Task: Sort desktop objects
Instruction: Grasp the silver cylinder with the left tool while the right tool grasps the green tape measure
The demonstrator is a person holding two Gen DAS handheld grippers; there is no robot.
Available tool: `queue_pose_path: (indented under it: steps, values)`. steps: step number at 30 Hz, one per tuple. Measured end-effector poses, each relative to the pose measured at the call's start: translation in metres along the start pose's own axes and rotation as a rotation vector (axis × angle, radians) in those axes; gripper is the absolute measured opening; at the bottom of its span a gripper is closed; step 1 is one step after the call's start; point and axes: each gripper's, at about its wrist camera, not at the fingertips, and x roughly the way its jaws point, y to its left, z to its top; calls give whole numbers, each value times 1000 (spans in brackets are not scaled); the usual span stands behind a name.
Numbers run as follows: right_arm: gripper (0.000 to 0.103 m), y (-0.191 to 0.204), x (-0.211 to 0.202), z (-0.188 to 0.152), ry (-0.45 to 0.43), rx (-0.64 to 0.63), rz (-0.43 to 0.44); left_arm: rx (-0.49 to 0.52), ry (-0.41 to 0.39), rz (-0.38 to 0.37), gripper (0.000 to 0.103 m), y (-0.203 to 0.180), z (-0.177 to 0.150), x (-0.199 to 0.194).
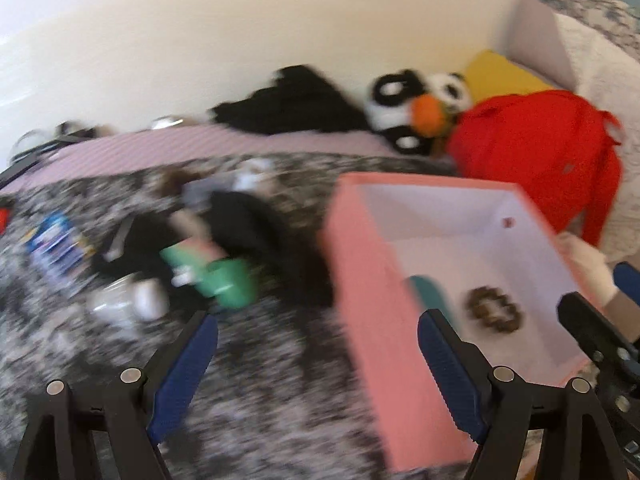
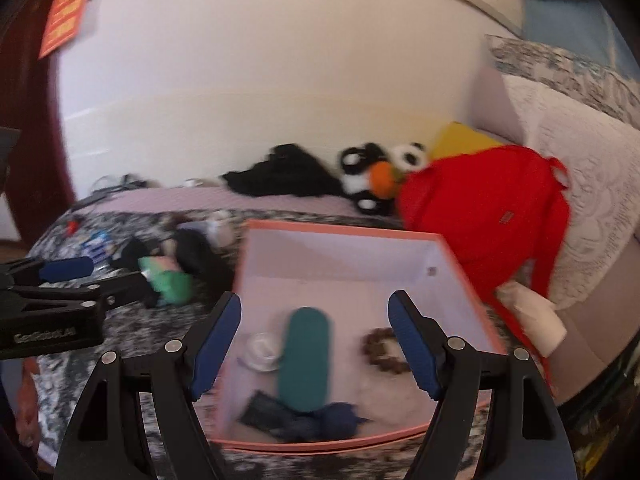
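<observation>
Open pink box (image 2: 460, 276) holds teal case (image 2: 306, 360), brown scrunchie (image 2: 382, 352)

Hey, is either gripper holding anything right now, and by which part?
Nothing is held. The left gripper and right gripper are both open and empty, the right one hovering above the pink cardboard box.

Right tool (image 2: 314, 344): hovering over the pink box (image 2: 340, 229), fingers spread, gripping nothing.
Box contents: teal case (image 2: 306, 360), brown scrunchie (image 2: 384, 354), white lid (image 2: 262, 350), dark blue cloth (image 2: 308, 420).
Left tool (image 2: 116, 280): reaching in at left, beside a green item (image 2: 172, 284).
Behind: red backpack (image 2: 484, 208), panda plush (image 2: 380, 176).
</observation>
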Motion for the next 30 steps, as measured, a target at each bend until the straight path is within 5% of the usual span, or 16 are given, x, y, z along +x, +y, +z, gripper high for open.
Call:
queue_pose_path:
  steps: [8,13,25,30]
  values:
    - [79,100,28,-13,67,-91,182,-94,75,157,86,100,-35,11]
    - [79,150,68,-23,121,-109,221,-154,157,197,86,150,-51,44]
    - [78,152,199,-29,253,-18,163,-200,216,152,86,175,-35,124]
    - [78,158,222,-25,238,-22,176,-204,198,151,86,173,-25,148]
